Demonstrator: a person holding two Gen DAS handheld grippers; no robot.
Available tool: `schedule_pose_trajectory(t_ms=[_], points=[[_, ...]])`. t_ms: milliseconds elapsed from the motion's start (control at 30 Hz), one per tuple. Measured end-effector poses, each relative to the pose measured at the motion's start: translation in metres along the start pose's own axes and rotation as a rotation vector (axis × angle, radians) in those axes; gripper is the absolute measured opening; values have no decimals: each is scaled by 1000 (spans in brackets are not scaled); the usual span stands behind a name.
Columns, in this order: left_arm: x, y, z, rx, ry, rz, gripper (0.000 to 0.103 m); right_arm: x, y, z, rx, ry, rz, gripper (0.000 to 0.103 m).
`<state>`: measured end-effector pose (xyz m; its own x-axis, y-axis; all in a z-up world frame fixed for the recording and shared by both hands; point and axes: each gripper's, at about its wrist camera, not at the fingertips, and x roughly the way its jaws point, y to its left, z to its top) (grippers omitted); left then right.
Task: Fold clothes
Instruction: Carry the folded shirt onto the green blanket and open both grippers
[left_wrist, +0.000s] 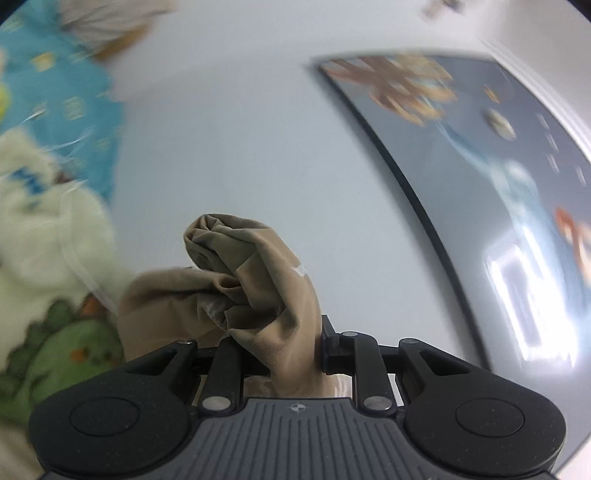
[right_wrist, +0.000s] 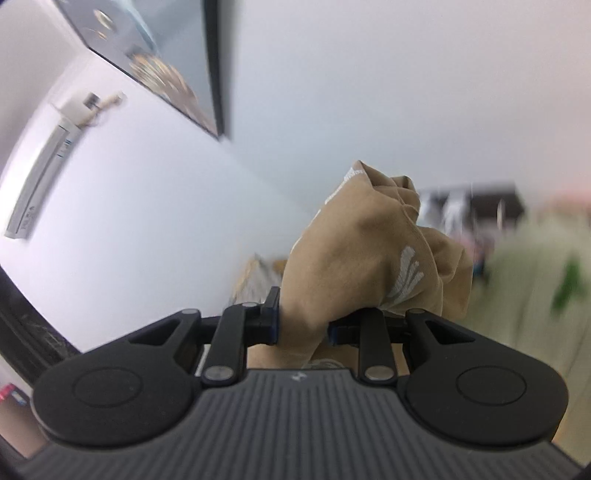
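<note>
A tan garment (left_wrist: 255, 280) with small white print is bunched between the fingers of my left gripper (left_wrist: 284, 350), which is shut on it and raised towards the wall. My right gripper (right_wrist: 303, 325) is shut on another bunched part of the tan garment (right_wrist: 354, 251), which shows a white printed mark. The cloth covers the fingertips in both views. Both grippers are lifted and tilted upward, so the surface below is hidden.
A framed picture (left_wrist: 480, 155) hangs on the white wall and also shows in the right wrist view (right_wrist: 166, 66). A pile of other clothes, blue (left_wrist: 62, 96), cream (left_wrist: 40, 229) and green, lies at the left. An air conditioner (right_wrist: 40, 173) is on the wall.
</note>
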<state>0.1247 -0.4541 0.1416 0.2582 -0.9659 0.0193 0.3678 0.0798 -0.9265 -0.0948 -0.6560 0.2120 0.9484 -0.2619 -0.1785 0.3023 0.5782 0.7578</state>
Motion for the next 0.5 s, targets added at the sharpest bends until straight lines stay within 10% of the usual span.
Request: schedule_pose_trajectory(t_ms=[100, 500], points=[[13, 24, -20, 45, 55, 18, 24, -8, -15, -4, -47, -53, -12, 27], [-32, 127, -99, 145, 306, 293, 40, -39, -108, -121, -15, 181, -291, 28]])
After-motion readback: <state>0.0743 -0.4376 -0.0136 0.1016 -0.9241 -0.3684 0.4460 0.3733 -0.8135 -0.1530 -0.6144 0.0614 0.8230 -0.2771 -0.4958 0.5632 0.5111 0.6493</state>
